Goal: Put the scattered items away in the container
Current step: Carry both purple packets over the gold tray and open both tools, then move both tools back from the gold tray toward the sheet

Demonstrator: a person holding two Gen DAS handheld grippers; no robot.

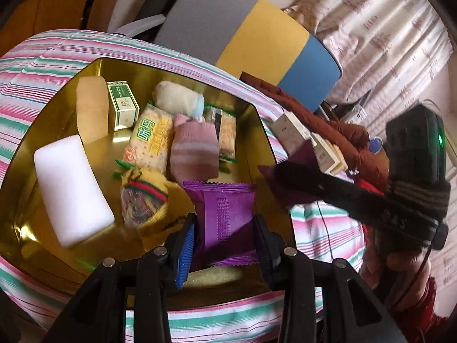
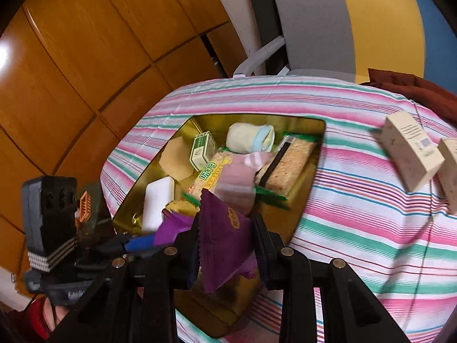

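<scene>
Left claw (image 1: pixel 225 237) clamps a purple packet (image 1: pixel 225 214) above the gold tin (image 1: pixel 257 120) — socks, crackers, sponge inside.

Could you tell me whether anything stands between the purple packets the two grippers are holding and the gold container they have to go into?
Nothing visible does. The left gripper holds a purple packet over the near part of the gold container, which is open-topped. The right gripper holds its purple packet at the near rim. Items already inside crowd the floor below.
</scene>
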